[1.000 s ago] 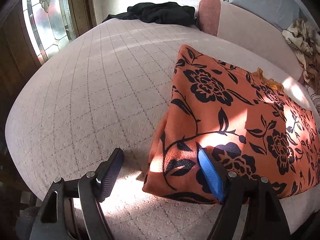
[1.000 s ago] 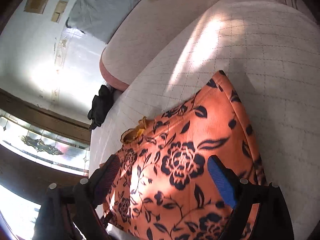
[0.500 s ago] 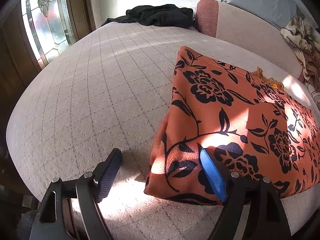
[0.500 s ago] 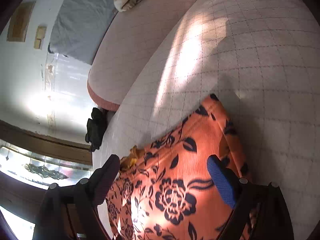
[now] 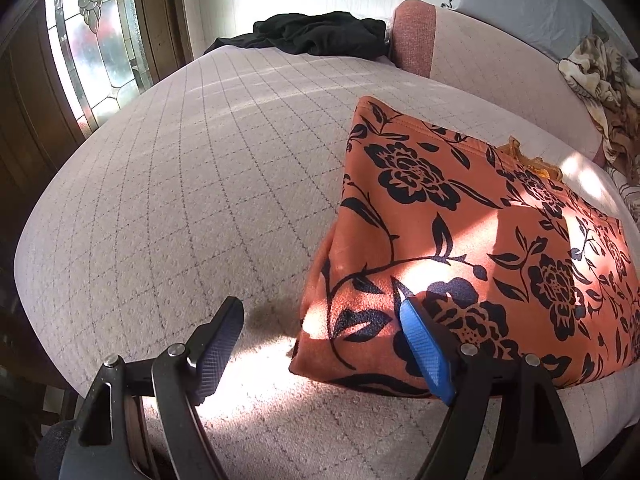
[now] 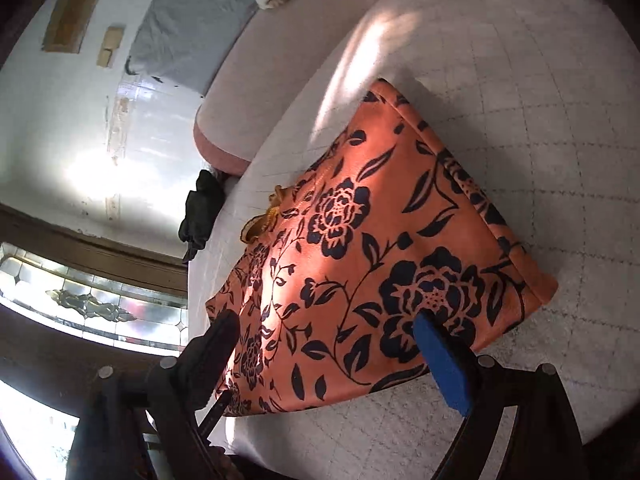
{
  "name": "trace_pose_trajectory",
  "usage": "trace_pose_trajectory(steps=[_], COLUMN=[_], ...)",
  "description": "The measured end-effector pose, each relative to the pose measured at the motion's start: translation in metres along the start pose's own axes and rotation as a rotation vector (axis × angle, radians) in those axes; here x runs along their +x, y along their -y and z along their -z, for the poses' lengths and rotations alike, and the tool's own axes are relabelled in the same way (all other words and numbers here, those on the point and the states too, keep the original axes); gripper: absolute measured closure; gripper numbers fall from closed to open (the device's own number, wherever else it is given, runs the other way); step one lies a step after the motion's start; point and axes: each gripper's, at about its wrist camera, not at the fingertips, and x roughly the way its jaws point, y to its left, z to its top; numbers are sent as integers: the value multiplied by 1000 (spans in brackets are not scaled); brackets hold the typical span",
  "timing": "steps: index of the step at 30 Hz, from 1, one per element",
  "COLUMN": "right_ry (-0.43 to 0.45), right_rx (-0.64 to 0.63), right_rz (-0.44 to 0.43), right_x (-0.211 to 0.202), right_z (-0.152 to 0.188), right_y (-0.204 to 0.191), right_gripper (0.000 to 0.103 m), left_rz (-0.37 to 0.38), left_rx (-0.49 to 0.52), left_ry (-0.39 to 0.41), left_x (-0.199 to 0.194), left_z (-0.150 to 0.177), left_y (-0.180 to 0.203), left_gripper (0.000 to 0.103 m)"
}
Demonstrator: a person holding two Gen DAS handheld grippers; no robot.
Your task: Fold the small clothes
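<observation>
An orange garment with a black flower print [image 5: 472, 240] lies folded flat on the pale quilted cushion [image 5: 192, 200]; the right wrist view shows the same garment [image 6: 372, 248] as a rough rectangle. My left gripper [image 5: 320, 320] hovers open over the garment's near left corner, its blue pad above the cloth and its black pad over bare cushion. My right gripper [image 6: 324, 332] is open above the garment's near edge, nothing pinched between its pads. A bit of yellow trim [image 6: 260, 220] sticks out at the garment's far side.
A black garment [image 5: 316, 34] lies bunched at the cushion's far end beside the pink armrest [image 5: 414, 36]. A patterned beige cloth [image 5: 600, 88] is draped at the far right. A stained-glass window [image 5: 96, 44] stands at the left, past the cushion's edge.
The right gripper has pulled back along the garment toward its near edge, so more of the cloth shows. The left gripper and the garment have stayed put.
</observation>
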Motion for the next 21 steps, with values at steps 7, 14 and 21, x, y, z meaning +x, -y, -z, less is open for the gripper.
trace_pose_trajectory(steps=[7, 14, 21], right_ry=[-3, 69, 121], right_rx=[116, 213, 269], right_rz=[28, 47, 17], right_x=[-14, -17, -7], right_z=[41, 22, 3], right_y=[37, 64, 70], right_gripper=[12, 12, 10], left_rz=[37, 110, 139], left_rx=[7, 91, 167], left_ry=[67, 75, 31], left_x=[-33, -45, -30], left_z=[-3, -7, -1], left_y=[3, 44, 100], left_gripper=[22, 22, 22])
